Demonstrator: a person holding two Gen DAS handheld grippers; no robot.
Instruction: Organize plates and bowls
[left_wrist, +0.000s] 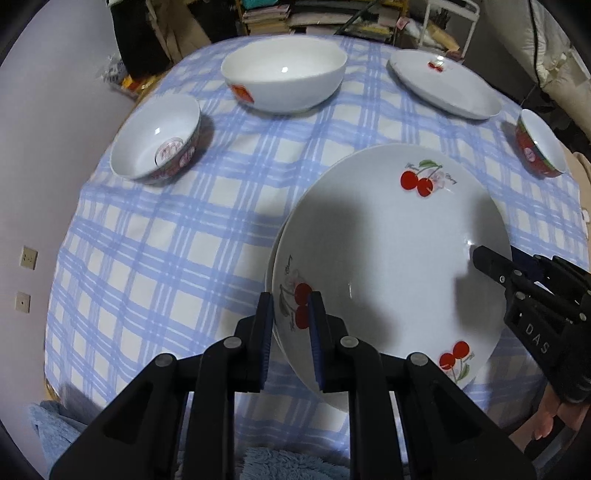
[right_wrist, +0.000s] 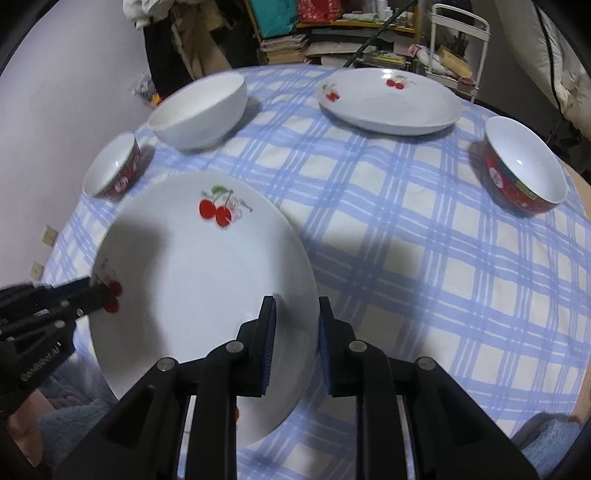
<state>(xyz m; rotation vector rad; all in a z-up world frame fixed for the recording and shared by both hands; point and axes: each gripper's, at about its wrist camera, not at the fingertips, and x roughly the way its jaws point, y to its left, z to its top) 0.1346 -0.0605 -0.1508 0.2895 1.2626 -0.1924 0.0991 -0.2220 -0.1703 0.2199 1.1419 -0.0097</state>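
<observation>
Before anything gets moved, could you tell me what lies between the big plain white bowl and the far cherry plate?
Only bare checked tablecloth separates the white bowl from the far plate, clearest in the right wrist view.

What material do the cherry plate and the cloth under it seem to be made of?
Cherry plate: probably glazed ceramic or porcelain; it is white and glossy, with small bright highlights and printed red cherries. Melamine cannot be excluded.
Cloth: looks like thin matt fabric, blue and white checked, lying soft over the table edge; it could also be a plastic sheet.
</observation>
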